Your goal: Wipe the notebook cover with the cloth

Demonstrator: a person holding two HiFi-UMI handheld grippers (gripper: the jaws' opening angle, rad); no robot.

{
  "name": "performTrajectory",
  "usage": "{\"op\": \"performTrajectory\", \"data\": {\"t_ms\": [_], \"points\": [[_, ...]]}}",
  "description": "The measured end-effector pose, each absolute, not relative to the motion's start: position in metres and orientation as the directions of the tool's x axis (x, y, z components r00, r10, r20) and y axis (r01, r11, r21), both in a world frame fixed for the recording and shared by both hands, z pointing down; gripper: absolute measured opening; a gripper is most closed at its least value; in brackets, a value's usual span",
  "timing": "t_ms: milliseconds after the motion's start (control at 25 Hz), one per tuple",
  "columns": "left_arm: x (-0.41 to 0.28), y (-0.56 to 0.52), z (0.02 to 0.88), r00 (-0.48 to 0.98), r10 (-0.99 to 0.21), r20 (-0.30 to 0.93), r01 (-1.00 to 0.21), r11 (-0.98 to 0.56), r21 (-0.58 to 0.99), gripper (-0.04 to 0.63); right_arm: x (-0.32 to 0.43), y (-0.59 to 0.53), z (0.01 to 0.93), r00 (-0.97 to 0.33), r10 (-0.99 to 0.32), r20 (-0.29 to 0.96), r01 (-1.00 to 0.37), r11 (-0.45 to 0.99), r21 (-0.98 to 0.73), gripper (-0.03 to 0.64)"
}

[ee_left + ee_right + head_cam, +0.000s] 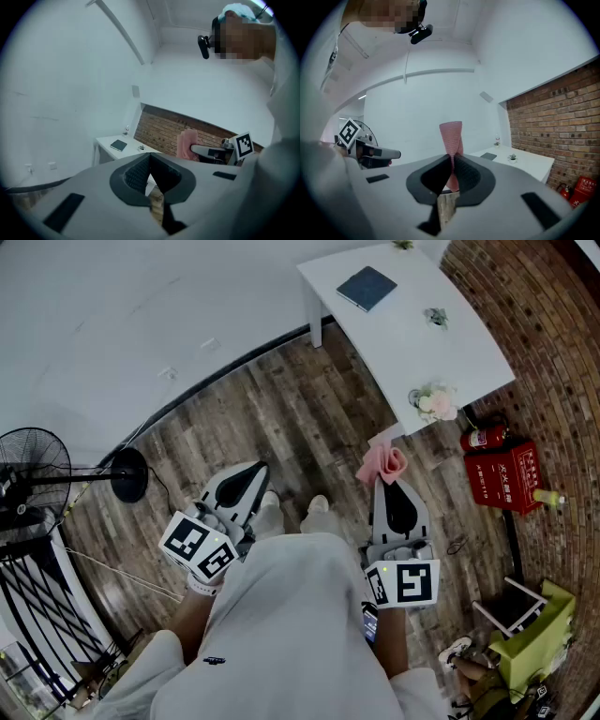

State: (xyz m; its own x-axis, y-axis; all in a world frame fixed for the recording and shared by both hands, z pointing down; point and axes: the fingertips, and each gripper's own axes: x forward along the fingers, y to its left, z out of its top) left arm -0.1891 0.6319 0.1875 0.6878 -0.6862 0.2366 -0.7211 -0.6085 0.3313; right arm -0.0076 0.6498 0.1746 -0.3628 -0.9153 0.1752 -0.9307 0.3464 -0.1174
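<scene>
Since the right gripper (452, 161) has its jaws pinched together on the pink cloth (451, 136), which stands up out of them in a twisted strip, the step in hand looks like carrying it over to the notebook (367, 287). To do that well, I would hold the pinch firm, walk up to the white table (441, 352), and come down so that a broad fold of cloth, not the jaw tips, meets the cover. The left gripper (255, 472) has its jaws together on nothing and could steady the notebook's edge if it slides. The notebook lies flat near the top of the head view, right of centre, on the table's far end, well apart from both grippers, which sit lower in the frame close to the person's body
</scene>
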Motion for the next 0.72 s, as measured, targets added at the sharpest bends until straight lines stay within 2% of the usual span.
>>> {"op": "performTrajectory", "data": {"t_ms": [120, 240, 520, 720], "points": [[-0.189, 0.613, 0.188, 0.703, -0.677, 0.216, -0.704, -0.62, 0.346, 0.012, -0.014, 0.637, 0.175, -0.354, -0.919, 0.175, -0.935, 0.344, -0.086, 0.017], [-0.177, 0.61, 0.191, 0.758, -0.619, 0.207, -0.646, -0.667, 0.371, 0.012, -0.013, 0.636, 0.183, -0.342, -0.918, 0.2, -0.94, 0.333, -0.074, 0.017], [-0.154, 0.597, 0.189, 0.831, -0.53, 0.167, -0.546, -0.721, 0.426, 0.012, -0.002, 0.623, 0.188, -0.35, -0.918, 0.185, -0.934, 0.326, -0.146, 0.018], [-0.14, 0.576, 0.191, 0.777, -0.589, 0.222, -0.627, -0.69, 0.362, 0.012, 0.021, 0.607, 0.187, -0.359, -0.921, 0.152, -0.929, 0.336, -0.156, 0.015]]}}
